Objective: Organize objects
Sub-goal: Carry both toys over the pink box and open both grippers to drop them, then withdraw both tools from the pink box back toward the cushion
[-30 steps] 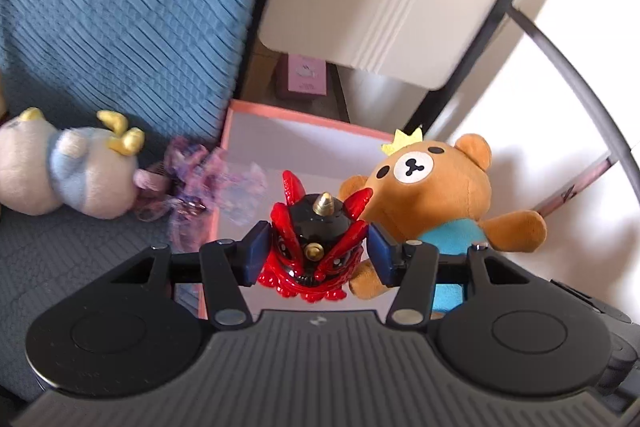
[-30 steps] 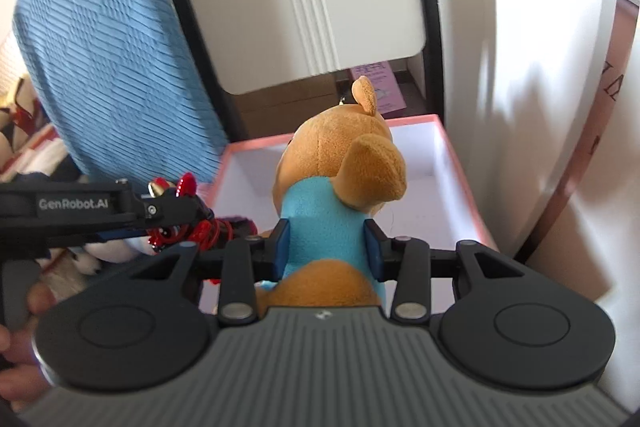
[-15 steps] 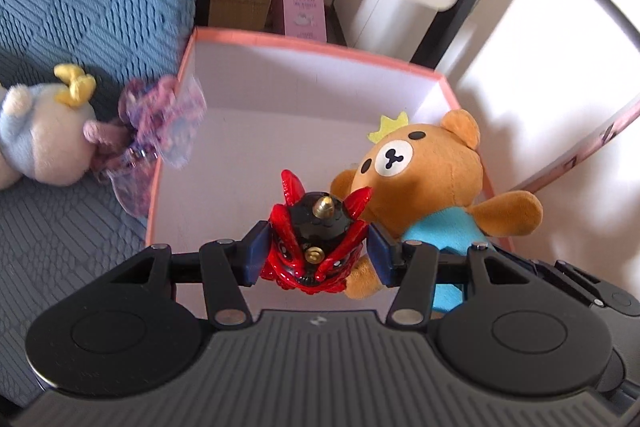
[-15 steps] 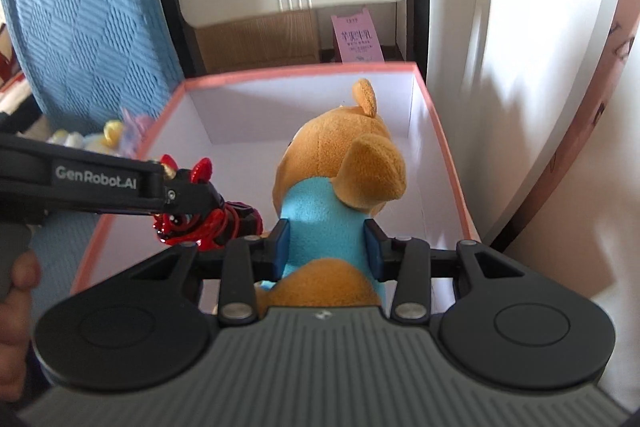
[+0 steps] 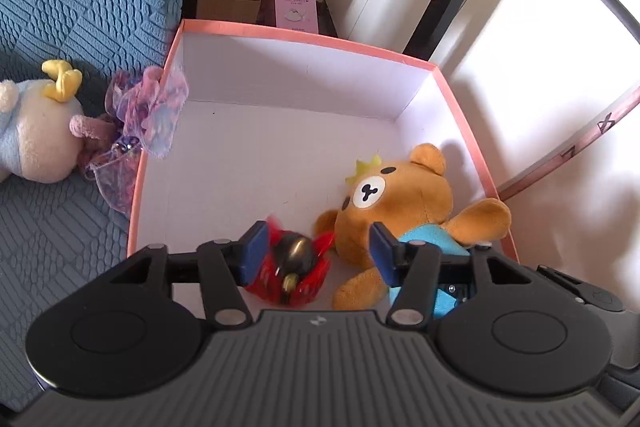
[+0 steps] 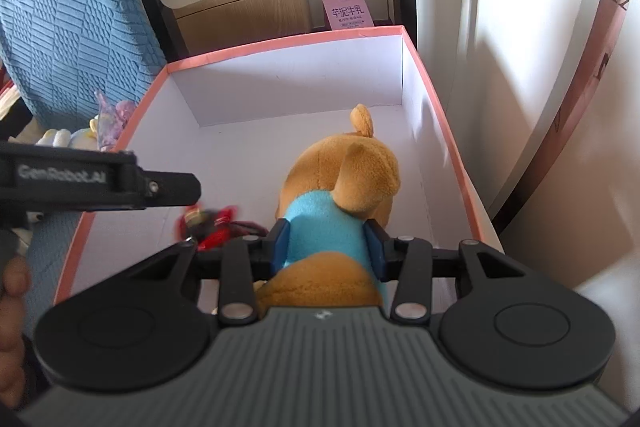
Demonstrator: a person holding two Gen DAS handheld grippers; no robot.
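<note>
Right now my left gripper (image 5: 316, 247) is spread wide over the pink-rimmed box (image 5: 304, 39); the red-and-black demon figure (image 5: 294, 267) sits blurred between the fingers, against the left pad, clear of the right one. My right gripper (image 6: 328, 245) pinches the brown teddy bear (image 6: 344, 183) by its blue shirt, low inside the box, just right of the figure.

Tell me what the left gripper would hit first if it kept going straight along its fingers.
Probably the white floor of the pink box. The left gripper is open, with the red and black toy blurred between its fingers, so that toy lies in the line first. The bear sits just right of it. Depth is uncertain.
</note>
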